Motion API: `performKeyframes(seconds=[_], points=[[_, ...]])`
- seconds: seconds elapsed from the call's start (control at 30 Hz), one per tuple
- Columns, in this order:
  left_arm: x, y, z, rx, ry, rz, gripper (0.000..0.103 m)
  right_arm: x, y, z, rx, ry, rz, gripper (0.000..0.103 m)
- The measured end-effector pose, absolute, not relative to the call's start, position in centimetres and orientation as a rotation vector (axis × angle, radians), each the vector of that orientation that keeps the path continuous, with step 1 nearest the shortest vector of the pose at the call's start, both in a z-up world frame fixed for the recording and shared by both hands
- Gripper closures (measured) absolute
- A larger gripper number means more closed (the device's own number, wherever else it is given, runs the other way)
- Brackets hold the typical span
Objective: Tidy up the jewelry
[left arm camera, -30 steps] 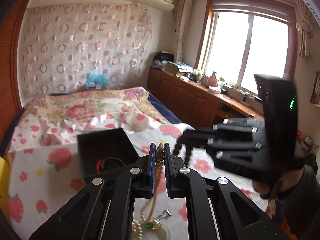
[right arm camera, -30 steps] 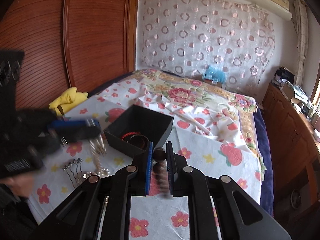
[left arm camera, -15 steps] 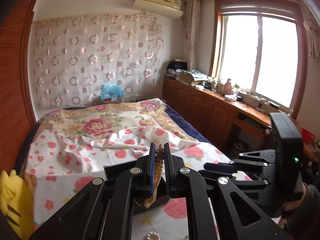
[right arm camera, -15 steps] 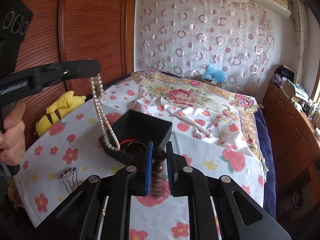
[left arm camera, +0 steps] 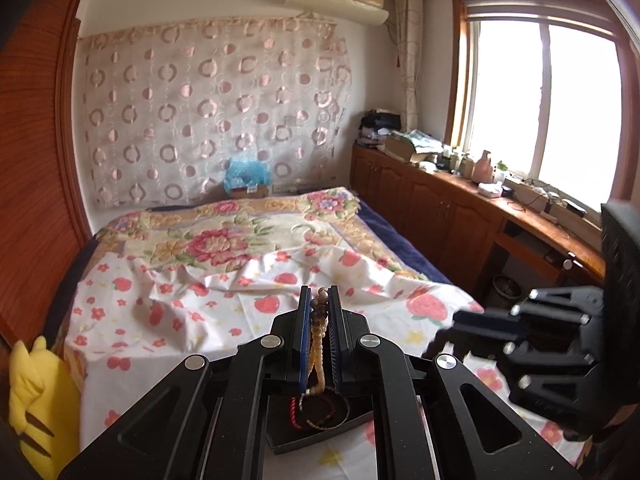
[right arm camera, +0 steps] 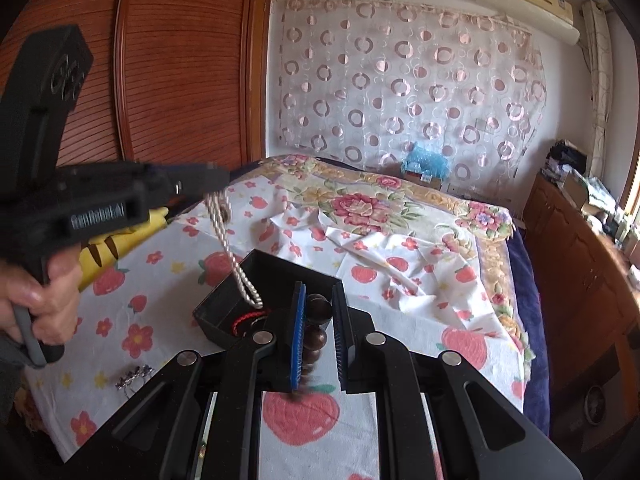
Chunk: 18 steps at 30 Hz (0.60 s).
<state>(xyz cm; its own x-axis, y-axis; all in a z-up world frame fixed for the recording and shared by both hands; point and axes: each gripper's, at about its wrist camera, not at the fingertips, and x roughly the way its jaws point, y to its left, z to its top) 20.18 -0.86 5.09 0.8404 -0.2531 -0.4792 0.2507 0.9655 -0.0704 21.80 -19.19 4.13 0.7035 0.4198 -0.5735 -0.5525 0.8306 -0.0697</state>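
Observation:
My left gripper is shut on a cream pearl necklace. In the right wrist view that left gripper is held up at the left, and the pearl necklace dangles from it, its low end over the near-left corner of the black box. A red cord bracelet lies inside the box. My right gripper is shut on a strand of dark brown beads just right of the box. In the left wrist view the right gripper is beside me on the right.
The box sits on a white strawberry-print sheet over a bed. Silver hairpins lie on the sheet near the left front. A yellow plush toy leans at the bed's left edge. Wooden cabinets run along the right.
My left gripper has lifted the pearl necklace off the sheet and carried it over the black box. The right gripper has shifted only slightly with its dark beads.

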Motion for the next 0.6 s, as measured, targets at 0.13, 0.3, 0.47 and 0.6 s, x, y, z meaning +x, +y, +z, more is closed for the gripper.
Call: performKeyframes(seconds=[0.13, 0.3, 0.47, 0.6], points=[[21.0, -0.3, 3.1, -0.009, 0.557, -0.248, 0.096, 23.2, -18.3, 4.8, -0.267, 0.567, 0.532, 0.088], [20.9, 0.5, 0.8, -0.022, 0.591, -0.218, 0.083, 24.9, -17.7, 5.1, -0.264, 0.562, 0.525, 0.088], [18.8, 1.7, -0.5, 0.007, 0.597, -0.173, 0.072, 26.2, -16.5, 5.0, -0.251, 0.558, 0.544, 0.088], [17.4, 2.9, -1.5, 0.023, 0.613, -0.147, 0.071, 26.9, -15.3, 4.6, -0.260, 0.558, 0.541, 0.088]])
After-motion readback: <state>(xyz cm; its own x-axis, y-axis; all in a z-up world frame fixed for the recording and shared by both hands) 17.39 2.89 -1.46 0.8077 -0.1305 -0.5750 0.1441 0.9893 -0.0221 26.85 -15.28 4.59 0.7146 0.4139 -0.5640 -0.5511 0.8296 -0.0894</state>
